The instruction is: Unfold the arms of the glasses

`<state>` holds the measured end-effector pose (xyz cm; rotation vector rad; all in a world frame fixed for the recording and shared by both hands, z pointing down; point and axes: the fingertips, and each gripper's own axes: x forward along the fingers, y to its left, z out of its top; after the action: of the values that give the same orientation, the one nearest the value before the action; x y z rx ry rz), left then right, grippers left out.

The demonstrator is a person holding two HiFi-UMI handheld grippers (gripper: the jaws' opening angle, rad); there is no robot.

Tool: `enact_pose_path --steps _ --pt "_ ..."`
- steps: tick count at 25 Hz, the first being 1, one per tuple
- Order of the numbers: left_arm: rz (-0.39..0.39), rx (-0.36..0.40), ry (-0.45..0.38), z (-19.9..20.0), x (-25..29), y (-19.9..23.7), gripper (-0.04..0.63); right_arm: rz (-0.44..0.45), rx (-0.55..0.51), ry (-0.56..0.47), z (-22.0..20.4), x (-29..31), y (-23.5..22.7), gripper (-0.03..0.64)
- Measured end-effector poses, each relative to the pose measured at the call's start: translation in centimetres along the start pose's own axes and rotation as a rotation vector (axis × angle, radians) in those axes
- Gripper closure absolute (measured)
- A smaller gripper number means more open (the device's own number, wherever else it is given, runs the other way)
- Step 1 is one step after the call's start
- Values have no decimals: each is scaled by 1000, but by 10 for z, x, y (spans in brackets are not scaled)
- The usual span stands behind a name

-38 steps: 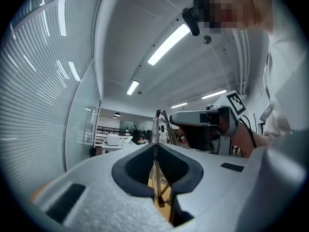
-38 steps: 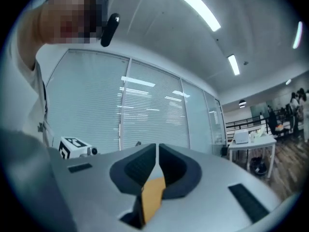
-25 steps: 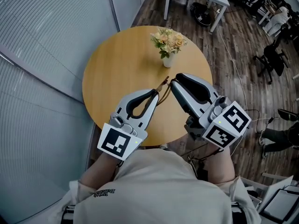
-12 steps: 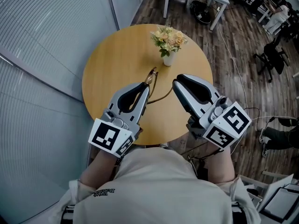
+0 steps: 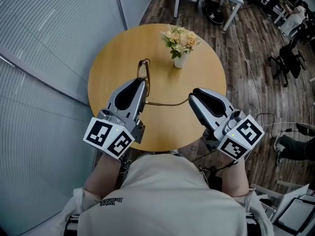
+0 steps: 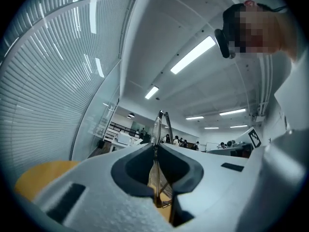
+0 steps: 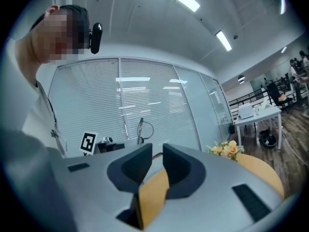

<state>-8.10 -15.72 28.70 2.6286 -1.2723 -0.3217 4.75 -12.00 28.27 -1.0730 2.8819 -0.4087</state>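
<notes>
Brown wire glasses (image 5: 167, 103) clamped in left tongs (image 5: 142, 81), one arm outstretched; right tongs (image 5: 191, 98) slightly apart.

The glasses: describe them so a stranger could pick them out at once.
Over the round wooden table, look to the left gripper, shut on the glasses. They are a thin wire frame with one arm stretched sideways, unlike the bulky vase of flowers behind.

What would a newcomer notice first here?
The glasses stand pinched upright in the left gripper over the round wooden table, with one arm reaching out toward the right gripper. Beyond them, a small vase of flowers stands near the table's far edge.
</notes>
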Motion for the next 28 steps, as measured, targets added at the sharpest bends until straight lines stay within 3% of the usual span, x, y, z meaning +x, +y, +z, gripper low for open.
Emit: enact_pose_path --steps 8,12,20,28 --pt "14 -35 -14 2 3 8 554 -18 33 55 -31 -9 -4 540" --pt "12 -18 -1 1 5 7 554 -16 22 78 -38 -10 -2 540" --pt "9 54 38 -7 5 1 554 -101 -207 136 -30 -15 -4 538" --pt "-30 117 83 -17 5 -13 554 -6 -329 179 -17 3 12 515"
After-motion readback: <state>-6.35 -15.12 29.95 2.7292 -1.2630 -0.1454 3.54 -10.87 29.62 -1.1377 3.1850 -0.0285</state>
